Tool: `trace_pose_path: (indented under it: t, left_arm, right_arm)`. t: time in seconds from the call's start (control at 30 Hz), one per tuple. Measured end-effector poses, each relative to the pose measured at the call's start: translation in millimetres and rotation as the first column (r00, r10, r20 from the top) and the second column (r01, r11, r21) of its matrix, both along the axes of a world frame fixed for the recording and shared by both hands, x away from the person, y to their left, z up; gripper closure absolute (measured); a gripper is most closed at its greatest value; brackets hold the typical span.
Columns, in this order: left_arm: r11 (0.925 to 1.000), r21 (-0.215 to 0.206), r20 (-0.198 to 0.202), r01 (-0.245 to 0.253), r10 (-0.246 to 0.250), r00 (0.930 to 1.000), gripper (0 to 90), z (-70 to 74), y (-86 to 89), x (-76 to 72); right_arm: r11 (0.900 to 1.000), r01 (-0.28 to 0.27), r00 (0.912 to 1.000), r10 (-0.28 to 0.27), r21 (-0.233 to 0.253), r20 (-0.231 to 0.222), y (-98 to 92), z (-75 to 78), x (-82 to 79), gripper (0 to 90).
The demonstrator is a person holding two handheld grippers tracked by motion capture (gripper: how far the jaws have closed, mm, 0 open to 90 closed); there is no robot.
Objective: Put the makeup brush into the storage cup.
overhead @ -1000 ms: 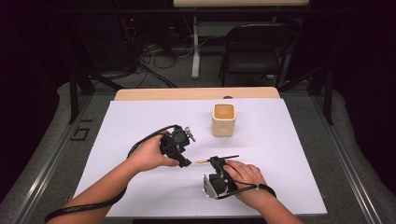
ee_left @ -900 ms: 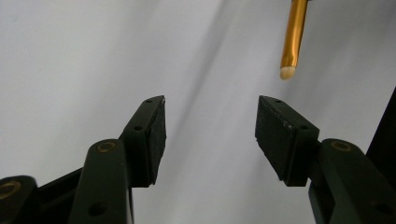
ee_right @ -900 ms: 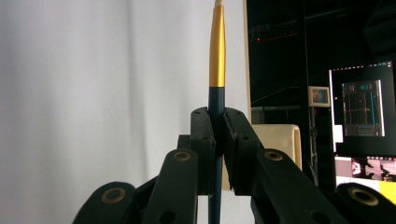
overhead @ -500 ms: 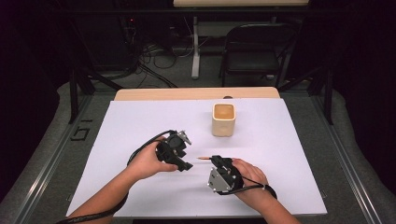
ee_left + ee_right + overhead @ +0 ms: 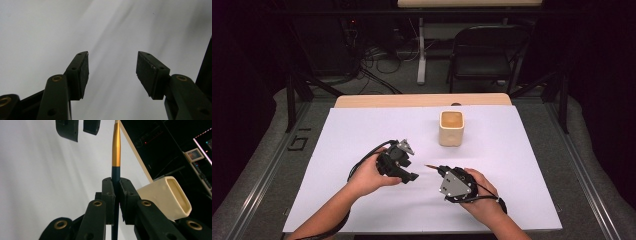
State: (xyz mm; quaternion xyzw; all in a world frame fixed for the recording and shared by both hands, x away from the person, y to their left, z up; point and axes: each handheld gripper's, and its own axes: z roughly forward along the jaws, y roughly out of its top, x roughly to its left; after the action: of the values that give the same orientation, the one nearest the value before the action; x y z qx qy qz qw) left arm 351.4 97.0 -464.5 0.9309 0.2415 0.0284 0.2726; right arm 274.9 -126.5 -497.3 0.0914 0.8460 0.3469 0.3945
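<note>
White table cover under both grippers; dark room with a chair beyond the far edge.

Right gripper: jaws together, clamped on the dark shaft of a slender brush just below its gold ferrule. In the high view the right gripper sits near the table's near edge, right of centre, with the brush tip pointing left toward the left gripper. Left gripper: jaws apart, nothing between them, white cover beneath. Cream cup stands upright farther off, apart from both grippers. Judged handling: the brush is light, stiff and narrow, with a smooth, likely slippery ferrule; hold the painted shaft, not the ferrule or bristles. A one-point grip may let it pivot.
</note>
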Motion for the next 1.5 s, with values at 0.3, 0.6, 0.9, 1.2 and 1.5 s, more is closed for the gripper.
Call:
trace_pose_path:
  t: [0.3, 0.6, 0.9, 1.2, 1.5]
  left_arm:
    - [0.9991, -0.040, 0.023, -0.011, 0.012, 0.9997, 44.8, -2.4, -2.2, -7.1]
    - [0.9929, -0.116, 0.035, -0.024, 0.028, 0.9990, 46.5, -0.9, -1.2, -11.6]
    - [0.9893, -0.140, 0.029, -0.039, 0.044, 0.9986, 46.5, -6.6, 1.9, -12.1]
    - [0.9686, -0.240, 0.017, -0.065, 0.071, 0.9973, 49.4, -6.2, 9.3, -14.5]
    - [0.9499, -0.303, 0.024, -0.076, 0.088, 0.9959, 50.7, -4.1, 13.7, -17.9]
  right_arm:
    - [0.987, 0.022, 0.9946, -0.005, 0.159, -0.104, -6.8, 4.9, 6.4, 83.3]
    - [0.952, 0.052, 0.9810, 0.008, 0.302, -0.194, -10.3, 7.1, 12.5, 83.4]
    - [0.938, 0.066, 0.9753, 0.011, 0.340, -0.221, -10.5, 6.9, 14.9, 83.5]
    - [0.895, 0.080, 0.9664, 0.038, 0.438, -0.254, -9.9, 11.0, 19.8, 83.5]
    - [0.833, 0.112, 0.9575, 0.055, 0.541, -0.283, -9.9, 14.8, 23.4, 83.5]
